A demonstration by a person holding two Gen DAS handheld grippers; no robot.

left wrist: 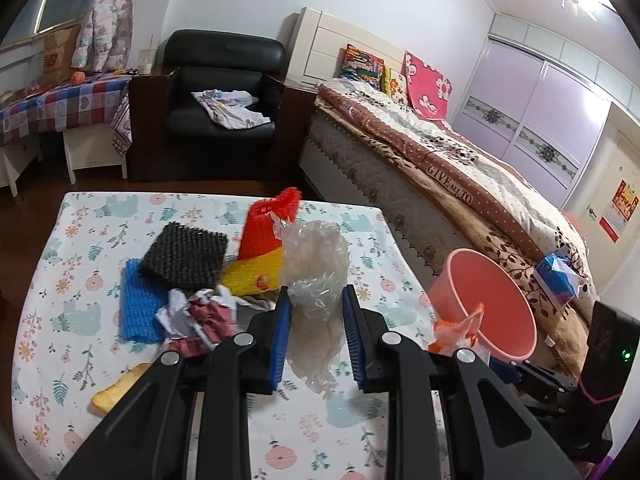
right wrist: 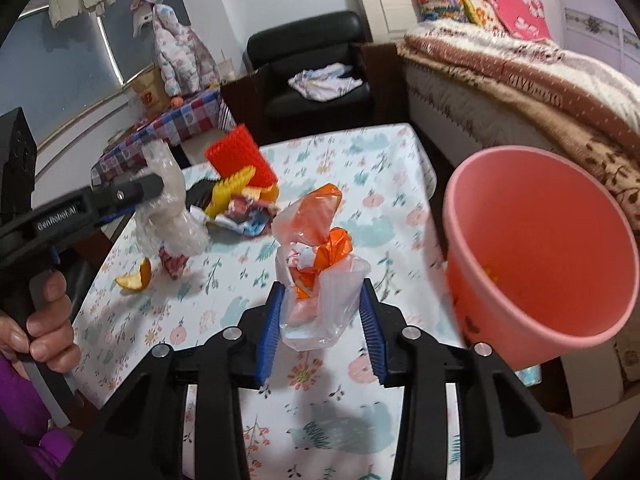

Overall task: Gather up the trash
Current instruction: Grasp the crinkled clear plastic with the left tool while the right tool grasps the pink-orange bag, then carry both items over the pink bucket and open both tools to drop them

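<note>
We see the left claw (left wrist: 316, 312) pinching a crumpled wad of clear plastic film (left wrist: 316, 264), its blue pads (left wrist: 280, 332) pressing the wad from both sides while the film hangs clear of the table (left wrist: 80, 360), which wears a white cloth printed with flowers and pale green animals. From the right wrist view, that wad sits at about nine o'clock, gripped in the black tool held by a hand (right wrist: 38, 316) with a purple sleeve below it. The right claw (right wrist: 322, 312) holds a clear plastic bag with orange crumpled pieces inside (right wrist: 316, 264); the bag fills the gap between the blue pads, which close on its sides, and it appears lifted off the table. A pink round plastic bucket (right wrist: 536, 264) stands at three o'clock of this claw, tilted so that we look into its mouth, with a small yellow-orange bit at the bottom. On the table beyond, at about eleven o'clock, lies a heap: a red bristly mat (right wrist: 240, 156), a yellow bristly mat (right wrist: 230, 190) and crumpled red-and-white paper (right wrist: 248, 216). A piece of orange peel (right wrist: 136, 278) rests at nine o'clock, near the hanging film. In the left wrist view a black bristly mat (left wrist: 184, 256) lies over a blue one (left wrist: 140, 308).
</note>
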